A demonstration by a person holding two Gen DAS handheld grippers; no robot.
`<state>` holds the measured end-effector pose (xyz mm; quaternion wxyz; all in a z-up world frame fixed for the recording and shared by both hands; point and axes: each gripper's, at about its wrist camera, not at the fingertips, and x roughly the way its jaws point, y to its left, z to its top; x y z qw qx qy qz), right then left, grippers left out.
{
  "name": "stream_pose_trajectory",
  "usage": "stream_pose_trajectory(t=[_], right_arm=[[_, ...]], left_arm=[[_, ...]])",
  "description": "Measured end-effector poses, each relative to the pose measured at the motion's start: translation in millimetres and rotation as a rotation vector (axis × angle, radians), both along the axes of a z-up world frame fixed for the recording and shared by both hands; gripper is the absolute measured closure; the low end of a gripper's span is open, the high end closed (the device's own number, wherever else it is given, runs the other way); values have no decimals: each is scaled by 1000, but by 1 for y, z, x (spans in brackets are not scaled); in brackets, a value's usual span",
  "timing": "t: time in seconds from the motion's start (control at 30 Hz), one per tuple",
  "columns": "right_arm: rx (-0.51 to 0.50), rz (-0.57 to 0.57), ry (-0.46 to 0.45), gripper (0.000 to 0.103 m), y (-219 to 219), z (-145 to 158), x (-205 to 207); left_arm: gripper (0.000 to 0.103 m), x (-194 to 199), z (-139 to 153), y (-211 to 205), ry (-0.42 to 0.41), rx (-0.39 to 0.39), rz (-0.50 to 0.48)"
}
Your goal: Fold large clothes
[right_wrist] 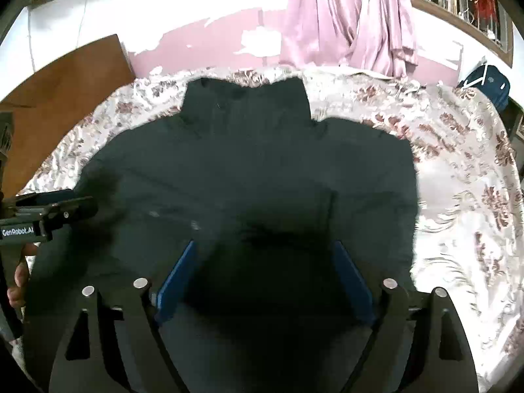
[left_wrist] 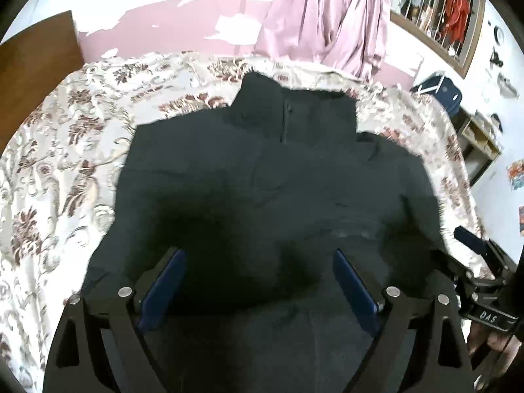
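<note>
A large dark garment [left_wrist: 262,177] with a high zipped collar lies spread flat on a floral bedspread [left_wrist: 59,150], collar toward the far wall. My left gripper [left_wrist: 258,255] hangs above its lower part, blue pads wide apart, nothing between them. In the right wrist view the same garment [right_wrist: 249,170] fills the middle. My right gripper [right_wrist: 265,249] hovers over its lower half, open, with nothing in its jaws. Each gripper shows at the edge of the other's view: the right gripper [left_wrist: 471,242] at the far right, the left gripper [right_wrist: 62,203] at the far left, with a hand below it.
The floral bedspread [right_wrist: 465,177] extends well beyond the garment on both sides. Pink curtains [right_wrist: 347,19] hang behind the bed under a barred window. A wooden board [left_wrist: 32,65] stands at the left, a blue bag [left_wrist: 442,91] and shelves at the right.
</note>
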<state>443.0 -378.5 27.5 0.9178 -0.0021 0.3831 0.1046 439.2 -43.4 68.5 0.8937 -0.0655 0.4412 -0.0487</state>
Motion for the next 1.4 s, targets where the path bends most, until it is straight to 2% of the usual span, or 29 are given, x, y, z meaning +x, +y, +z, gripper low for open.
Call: stream_pose_trajectory(t=[0.07,0.17,0.27,0.37,0.5,0.67,0.87,1.03,1.2,1.4], right_arm=[[10,3,-6,10,-2,18,-16],[37,4,5,9,-4,44,-43],[40,-1,26,8,-4,65,-71],[19,-2,4,5,-1,88,-103],[20,-7,-38,3,3,123,-151],[83,-5,-104,2,-1,171,-193],[111,-4,-169,2,-7,218,-205],[171,-17,-156,2,-18,234,-183],[170,-29,-122,2,-22,226,-132],[184,-40,-84,2,-28,200,-32]], left_arm=[[7,-19,20,1,-2,-25,-1],[3,-50,44,1,-6,-43,-1],[1,-81,66,2,-21,-47,-5],[0,-117,88,1,-47,-37,-10],[0,-165,122,-1,-116,35,-15],[0,-188,170,-8,-205,134,-58],[0,-180,208,-7,-243,95,-27],[0,-145,211,0,-216,74,5],[0,-90,198,0,-221,97,26],[0,2,174,-9,-222,155,24]])
